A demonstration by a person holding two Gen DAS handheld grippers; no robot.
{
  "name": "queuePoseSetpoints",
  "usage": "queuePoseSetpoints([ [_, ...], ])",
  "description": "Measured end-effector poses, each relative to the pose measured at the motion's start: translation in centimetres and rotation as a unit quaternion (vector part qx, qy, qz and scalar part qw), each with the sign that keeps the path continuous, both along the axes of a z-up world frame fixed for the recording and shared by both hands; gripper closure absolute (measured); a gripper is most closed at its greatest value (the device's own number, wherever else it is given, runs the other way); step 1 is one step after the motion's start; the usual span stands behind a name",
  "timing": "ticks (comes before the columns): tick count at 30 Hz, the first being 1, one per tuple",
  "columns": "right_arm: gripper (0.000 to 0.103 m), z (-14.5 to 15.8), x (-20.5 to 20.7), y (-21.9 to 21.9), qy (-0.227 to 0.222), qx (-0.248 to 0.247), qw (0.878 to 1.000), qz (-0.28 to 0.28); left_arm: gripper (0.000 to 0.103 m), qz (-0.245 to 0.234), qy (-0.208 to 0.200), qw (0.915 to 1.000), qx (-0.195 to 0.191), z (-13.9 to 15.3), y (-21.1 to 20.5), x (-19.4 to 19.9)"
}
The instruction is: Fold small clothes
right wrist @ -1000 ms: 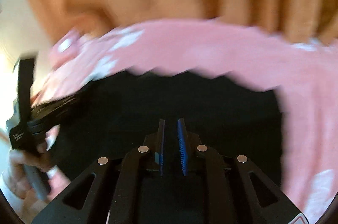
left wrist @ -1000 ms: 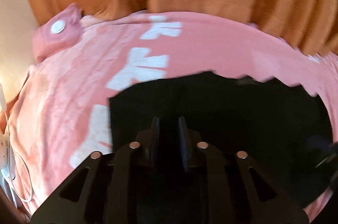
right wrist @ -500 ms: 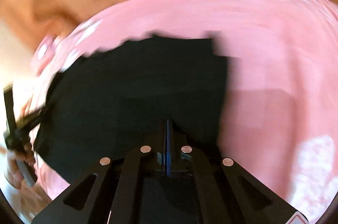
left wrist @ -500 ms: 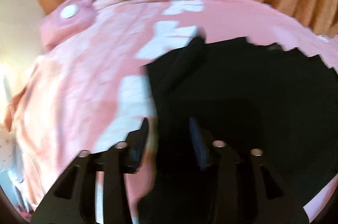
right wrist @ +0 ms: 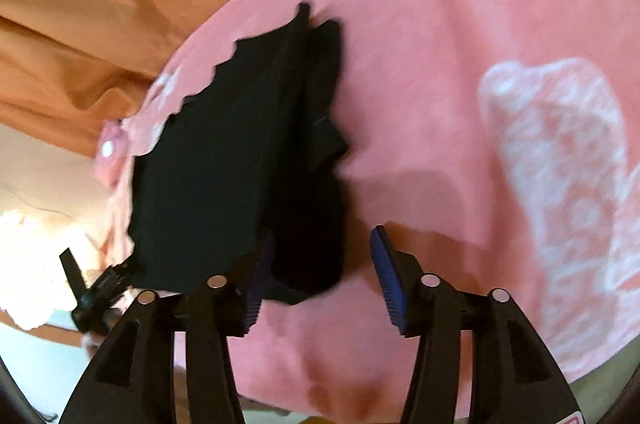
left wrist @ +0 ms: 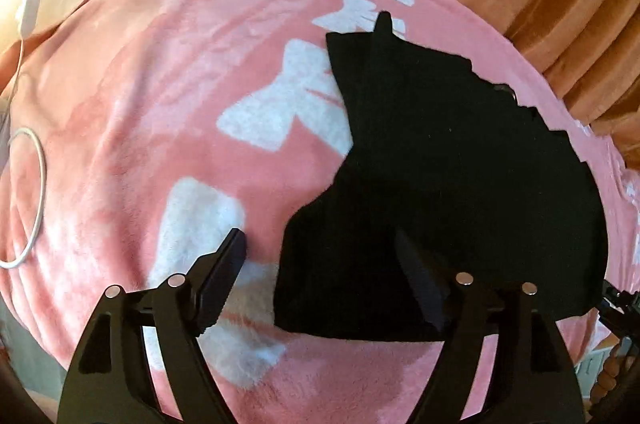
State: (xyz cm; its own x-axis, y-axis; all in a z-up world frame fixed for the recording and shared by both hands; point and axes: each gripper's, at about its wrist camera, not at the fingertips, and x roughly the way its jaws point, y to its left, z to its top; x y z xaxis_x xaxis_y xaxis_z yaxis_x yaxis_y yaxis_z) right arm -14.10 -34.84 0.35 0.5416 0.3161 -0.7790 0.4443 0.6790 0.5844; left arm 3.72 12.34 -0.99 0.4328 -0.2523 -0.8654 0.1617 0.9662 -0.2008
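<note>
Black garment (left wrist: 460,163) lies on the pink blanket (left wrist: 160,103), one side already folded over the rest, zigzag edge along the far side. Left gripper (left wrist: 320,264) jaws are opening, wide, nothing pinched; the cloth's near corner sits between them, apparently loose. Right gripper (right wrist: 320,264) jaws are opening too, beside the doubled edge, not gripping. Looks like one fold done, probably at least another plus smoothing left; right view is blurred.

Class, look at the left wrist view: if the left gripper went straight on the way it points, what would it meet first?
Probably the near left edge of the black garment on the pink blanket; the left gripper is opening with nothing held. Depth is unclear.
</note>
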Motion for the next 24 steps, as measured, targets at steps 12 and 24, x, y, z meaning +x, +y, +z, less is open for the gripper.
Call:
queuePoseSetpoints([
  [12, 0.099, 2.9, 1.5, 3.2, -0.016, -0.081, 0.996, 0.033, 0.098, -0.035, 0.009, 0.9986, -0.039, 1.9, -0.5, -0.3],
  [24, 0.081, 3.7, -1.8, 2.1, 0.050, -0.158, 0.986, 0.021, 0.096, -0.078, 0.029, 0.9955, -0.046, 1.6, 0.8, -4.2],
])
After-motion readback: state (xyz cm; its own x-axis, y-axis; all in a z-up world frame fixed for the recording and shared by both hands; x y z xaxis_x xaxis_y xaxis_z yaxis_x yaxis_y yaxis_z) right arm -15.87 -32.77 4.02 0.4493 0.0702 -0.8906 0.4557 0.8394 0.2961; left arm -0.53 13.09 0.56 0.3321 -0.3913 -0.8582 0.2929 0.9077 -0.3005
